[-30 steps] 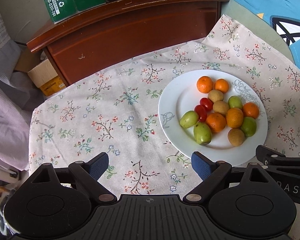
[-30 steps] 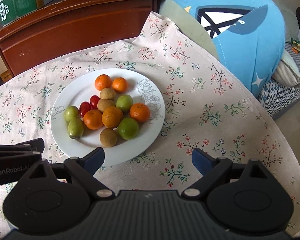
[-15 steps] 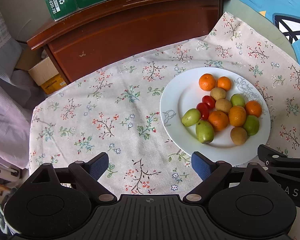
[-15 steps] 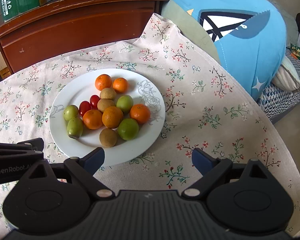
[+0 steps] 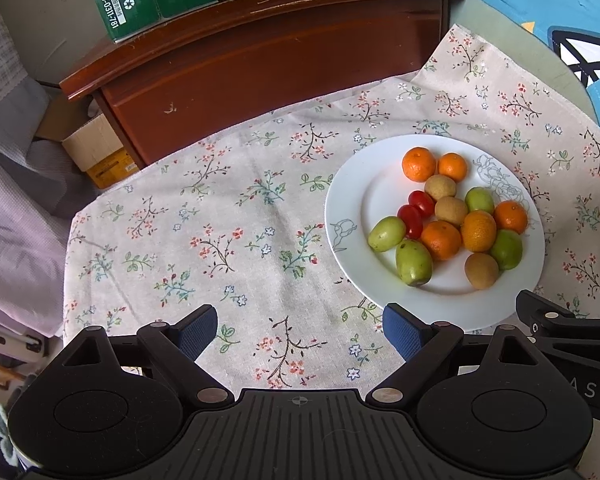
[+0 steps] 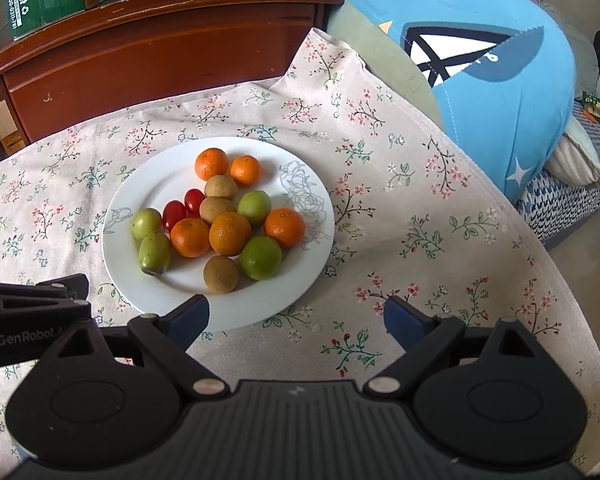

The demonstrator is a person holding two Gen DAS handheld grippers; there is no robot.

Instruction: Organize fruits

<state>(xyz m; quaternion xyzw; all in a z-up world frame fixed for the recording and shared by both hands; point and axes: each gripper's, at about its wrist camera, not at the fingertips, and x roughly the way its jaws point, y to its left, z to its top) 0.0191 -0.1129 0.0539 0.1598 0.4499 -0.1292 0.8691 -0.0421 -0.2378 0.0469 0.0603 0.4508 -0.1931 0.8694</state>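
We take the round white ceramic plate (image 6: 300,304) with grey flower line-drawings as landmark; it lies on the floral-printed beige tablecloth (image 5: 220,240) and carries all the fruit in one loose heap. On it we count five orange mandarins, e.g. (image 6: 230,233), three green plum-like fruits plus one elongated green one (image 6: 154,253), three brown round longan-like fruits, e.g. (image 6: 221,274), and two red cherry tomatoes (image 6: 174,213). Kinds are mixed, touching each other near the plate's centre; no fruit lies off the plate. The left gripper (image 5: 300,330) hovers over bare cloth left of the plate, its blue-padded tongs spread wide with nothing between them. The right gripper (image 6: 296,318) hovers at the plate's near rim, tongs likewise spread and empty, one pad just over the rim. We judge both are held apart and low so either can reach a fruit. The heap fits fruit gathered onto the plate or fruit awaiting sorting; we cannot tell which.
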